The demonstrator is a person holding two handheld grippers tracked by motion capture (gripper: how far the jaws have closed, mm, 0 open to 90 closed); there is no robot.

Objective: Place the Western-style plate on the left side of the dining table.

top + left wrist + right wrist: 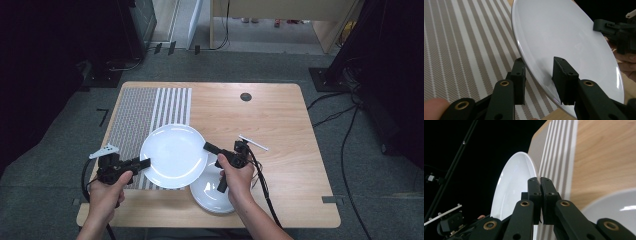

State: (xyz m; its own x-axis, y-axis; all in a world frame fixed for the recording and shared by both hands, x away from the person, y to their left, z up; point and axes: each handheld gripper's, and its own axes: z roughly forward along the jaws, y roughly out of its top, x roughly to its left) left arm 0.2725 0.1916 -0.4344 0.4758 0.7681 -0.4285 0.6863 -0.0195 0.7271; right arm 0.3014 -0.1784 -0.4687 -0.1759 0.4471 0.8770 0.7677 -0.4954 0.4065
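Note:
A white plate hangs tilted above the near part of the table, held from both sides. My left gripper is shut on its left rim; in the left gripper view one jaw sits under the plate and the other on top, left gripper. My right gripper is shut on the right rim. In the right gripper view the right gripper has its jaws pinched tight on the thin edge of the plate.
A striped grey and white placemat lies under and beyond the plate on the table's left half. A second white plate rests on the wood below my right hand. A small dark grommet sits near the far edge.

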